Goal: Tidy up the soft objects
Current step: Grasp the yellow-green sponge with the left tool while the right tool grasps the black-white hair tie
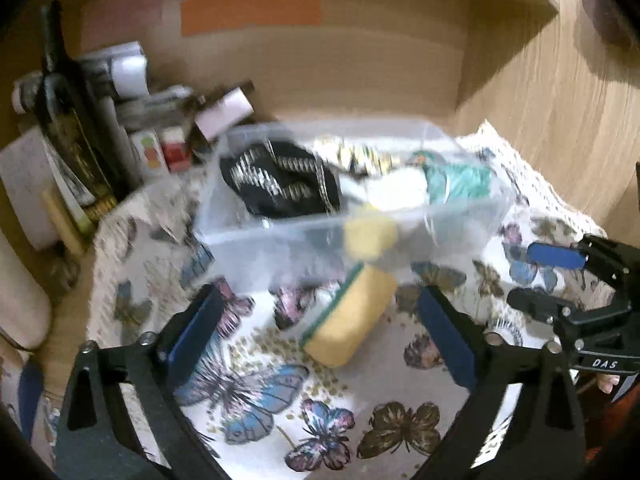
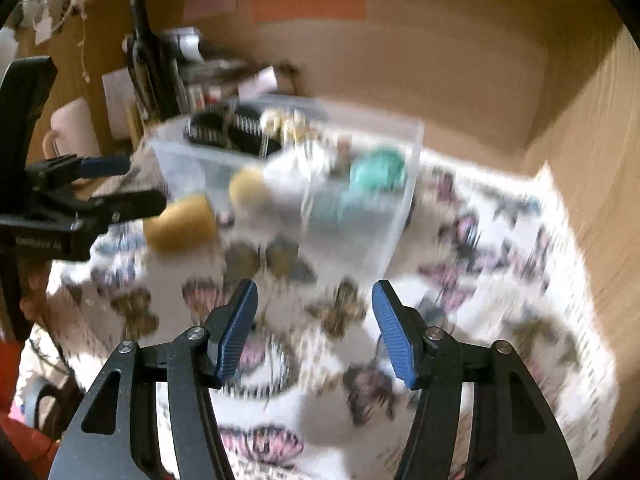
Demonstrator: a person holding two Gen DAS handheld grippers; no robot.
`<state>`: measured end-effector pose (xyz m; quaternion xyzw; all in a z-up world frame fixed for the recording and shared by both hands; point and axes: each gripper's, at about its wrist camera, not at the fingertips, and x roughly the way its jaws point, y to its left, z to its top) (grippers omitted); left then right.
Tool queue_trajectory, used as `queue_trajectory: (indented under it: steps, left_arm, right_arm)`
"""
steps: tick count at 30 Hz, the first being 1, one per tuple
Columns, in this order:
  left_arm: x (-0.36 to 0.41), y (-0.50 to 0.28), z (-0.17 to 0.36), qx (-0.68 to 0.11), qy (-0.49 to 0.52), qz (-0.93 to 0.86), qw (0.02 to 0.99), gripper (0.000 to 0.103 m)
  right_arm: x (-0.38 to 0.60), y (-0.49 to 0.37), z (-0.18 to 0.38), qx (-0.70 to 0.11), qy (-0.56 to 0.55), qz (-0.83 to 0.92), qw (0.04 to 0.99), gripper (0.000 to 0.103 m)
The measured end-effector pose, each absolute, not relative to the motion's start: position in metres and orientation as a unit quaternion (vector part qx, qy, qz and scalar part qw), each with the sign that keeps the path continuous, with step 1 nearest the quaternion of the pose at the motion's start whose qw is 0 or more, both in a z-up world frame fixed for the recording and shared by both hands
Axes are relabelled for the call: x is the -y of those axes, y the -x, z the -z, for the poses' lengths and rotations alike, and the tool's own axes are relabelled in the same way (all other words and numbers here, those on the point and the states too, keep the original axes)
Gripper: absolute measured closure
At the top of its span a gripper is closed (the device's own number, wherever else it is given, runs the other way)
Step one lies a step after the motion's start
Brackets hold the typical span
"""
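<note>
A yellow sponge with a green edge (image 1: pixel 350 316) lies on the butterfly cloth (image 1: pixel 260 400), just in front of a clear plastic bin (image 1: pixel 280 240). The bin holds a black patterned cloth (image 1: pixel 280 180), a white soft item (image 1: pixel 396 188), a teal item (image 1: pixel 460 180) and another yellow sponge (image 1: pixel 370 236). My left gripper (image 1: pixel 320 320) is open, its fingers either side of the sponge on the cloth. My right gripper (image 2: pixel 316 328) is open and empty above the cloth; it also shows at the right of the left wrist view (image 1: pixel 548 280). The sponge (image 2: pixel 180 224) and bin (image 2: pixel 360 220) look blurred in the right wrist view.
A dark bottle (image 1: pixel 68 120), boxes and papers (image 1: pixel 168 108) crowd the back left corner. A wooden back wall (image 1: pixel 320 72) with coloured notes and a wooden side panel (image 1: pixel 560 120) enclose the desk. A pink mug (image 2: pixel 72 132) stands at the left.
</note>
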<state>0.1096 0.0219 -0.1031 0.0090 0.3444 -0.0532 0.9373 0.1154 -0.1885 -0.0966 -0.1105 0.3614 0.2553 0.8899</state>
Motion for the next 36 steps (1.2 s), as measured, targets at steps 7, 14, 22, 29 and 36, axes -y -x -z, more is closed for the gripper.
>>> queue_trajectory:
  steps: [7, 14, 22, 29, 36]
  left_arm:
    - [-0.020, -0.120, 0.130, -0.397, 0.002, 0.071, 0.915, 0.049]
    - [-0.015, -0.116, 0.130, -0.393, -0.003, 0.087, 0.916, 0.064]
    - [-0.016, -0.094, 0.108, -0.347, 0.011, 0.077, 0.934, 0.066]
    - [-0.019, -0.086, 0.070, -0.289, 0.035, 0.071, 0.954, 0.066]
    - [-0.020, -0.094, 0.033, -0.239, 0.033, 0.053, 0.969, 0.065]
  right_arm:
    - [0.191, -0.108, 0.124, -0.404, 0.103, -0.274, 0.867, 0.066]
    - [0.189, -0.105, 0.125, -0.391, 0.106, -0.283, 0.869, 0.096]
    - [0.197, -0.107, 0.094, -0.339, 0.098, -0.279, 0.893, 0.096]
    - [0.201, -0.112, 0.054, -0.268, 0.085, -0.281, 0.918, 0.096]
    - [0.189, -0.132, 0.019, -0.212, 0.069, -0.283, 0.933, 0.096]
